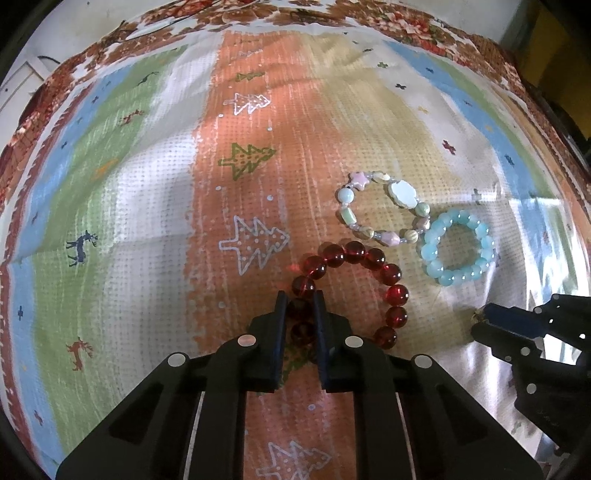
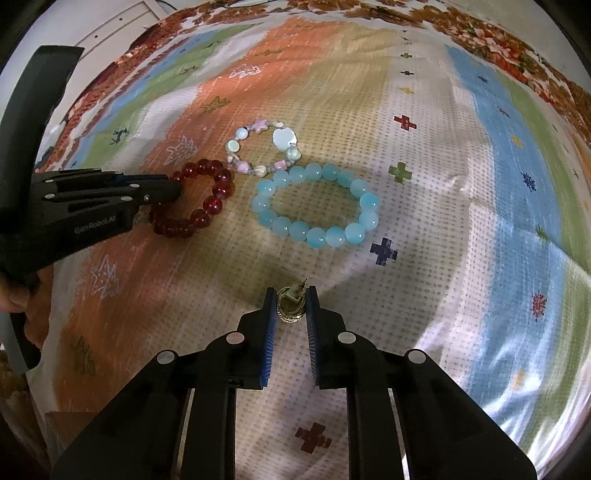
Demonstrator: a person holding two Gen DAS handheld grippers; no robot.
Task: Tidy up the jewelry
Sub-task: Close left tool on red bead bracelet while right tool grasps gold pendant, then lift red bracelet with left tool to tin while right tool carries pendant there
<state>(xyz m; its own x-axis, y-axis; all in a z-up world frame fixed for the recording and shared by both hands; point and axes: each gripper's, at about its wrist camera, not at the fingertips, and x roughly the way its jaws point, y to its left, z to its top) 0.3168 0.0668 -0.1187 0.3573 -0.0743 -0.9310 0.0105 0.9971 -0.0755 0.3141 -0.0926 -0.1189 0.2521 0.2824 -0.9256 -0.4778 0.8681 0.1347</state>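
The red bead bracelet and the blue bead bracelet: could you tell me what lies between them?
Only bare patterned cloth lies directly between the red bead bracelet and the blue bead bracelet; the pastel charm bracelet sits just behind that gap. The right wrist view shows it best.

A patterned cloth (image 1: 155,206) in orange, white, green and blue stripes covers the surface, printed with trees, deer and crosses. Beyond its floral border (image 2: 491,40) stands a white cabinet (image 2: 110,29).

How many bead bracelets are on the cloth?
3. The red bracelet sits leftmost, pinched by the left gripper. The pastel charm bracelet lies behind, and the light blue bracelet lies to the right. None seem hidden.
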